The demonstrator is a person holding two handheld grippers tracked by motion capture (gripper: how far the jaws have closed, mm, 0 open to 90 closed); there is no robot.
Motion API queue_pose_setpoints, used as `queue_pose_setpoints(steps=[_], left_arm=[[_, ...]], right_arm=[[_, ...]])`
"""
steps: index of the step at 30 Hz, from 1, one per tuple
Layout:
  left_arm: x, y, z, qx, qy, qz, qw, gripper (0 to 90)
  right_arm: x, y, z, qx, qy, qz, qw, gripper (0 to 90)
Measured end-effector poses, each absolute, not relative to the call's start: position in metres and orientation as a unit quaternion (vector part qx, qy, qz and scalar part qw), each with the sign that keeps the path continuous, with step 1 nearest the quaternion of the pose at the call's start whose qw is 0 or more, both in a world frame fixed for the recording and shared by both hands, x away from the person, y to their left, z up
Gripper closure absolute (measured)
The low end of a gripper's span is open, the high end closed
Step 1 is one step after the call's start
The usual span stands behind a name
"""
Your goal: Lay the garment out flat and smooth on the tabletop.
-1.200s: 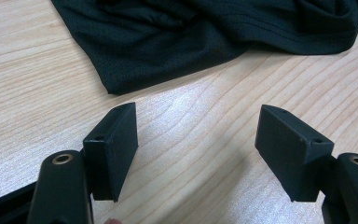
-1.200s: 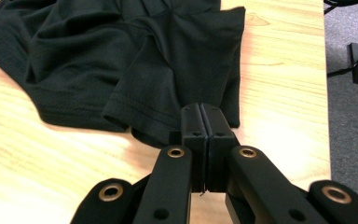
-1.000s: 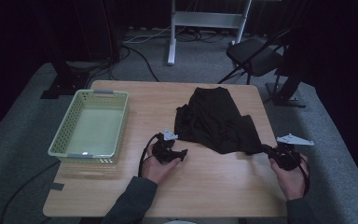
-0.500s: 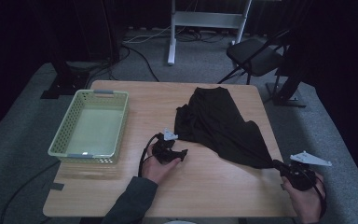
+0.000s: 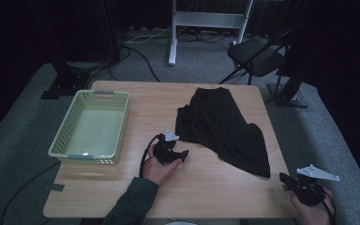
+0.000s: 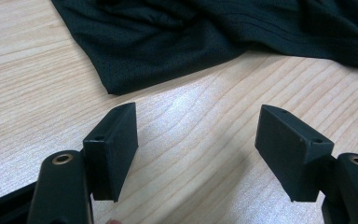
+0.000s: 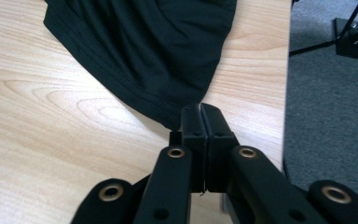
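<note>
A black cloth (image 5: 225, 126) lies spread on the wooden table (image 5: 206, 194), its near right corner drawn out to a point. My right gripper (image 5: 284, 180) sits at the table's front right edge. In the right gripper view its jaws (image 7: 200, 111) are pressed together on that corner of the cloth (image 7: 149, 51), and they have just eased open a hair with the fabric still between them. My left gripper (image 5: 183, 154) rests on the table at the cloth's left hem. In the left gripper view it (image 6: 196, 140) stands open over bare wood, the cloth (image 6: 191, 42) just beyond its tips.
A pale green plastic basket (image 5: 65, 136) stands on the left of the table. The right table edge runs close beside my right gripper, with grey carpet below. A black chair (image 5: 258, 56) and a white metal stand (image 5: 206, 18) are behind the table.
My right gripper has moved toward the front right edge of the table, dragging the cloth's corner with it and stretching the fabric out. The left gripper has stayed put.
</note>
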State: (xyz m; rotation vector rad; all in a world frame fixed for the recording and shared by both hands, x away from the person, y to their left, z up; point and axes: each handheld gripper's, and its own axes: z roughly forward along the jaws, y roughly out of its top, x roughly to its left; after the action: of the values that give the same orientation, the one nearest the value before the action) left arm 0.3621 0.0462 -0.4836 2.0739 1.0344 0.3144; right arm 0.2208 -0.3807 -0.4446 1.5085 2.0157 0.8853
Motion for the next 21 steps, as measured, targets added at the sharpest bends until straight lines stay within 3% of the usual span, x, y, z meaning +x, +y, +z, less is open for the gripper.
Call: queue_pose_setpoints(steps=[5,9,13,21], left_arm=[[0.361,0.043,-0.484,0.818,0.406,0.137,0.383,32.1],[0.36,0.04,-0.483,0.821,0.401,0.15,0.377,40.2],[0.365,0.043,-0.481,0.814,0.415,0.127,0.386,48.7],[0.376,0.039,-0.465,0.807,0.416,0.15,0.391,56.8]], right_arm=[[0.236,-0.37,-0.453,0.542,0.739,0.323,0.236,80.4],[0.249,-0.361,-0.457,0.535,0.744,0.323,0.237,75.8],[0.259,-0.354,-0.462,0.528,0.748,0.323,0.24,72.1],[0.272,-0.347,-0.472,0.527,0.753,0.309,0.244,69.6]])
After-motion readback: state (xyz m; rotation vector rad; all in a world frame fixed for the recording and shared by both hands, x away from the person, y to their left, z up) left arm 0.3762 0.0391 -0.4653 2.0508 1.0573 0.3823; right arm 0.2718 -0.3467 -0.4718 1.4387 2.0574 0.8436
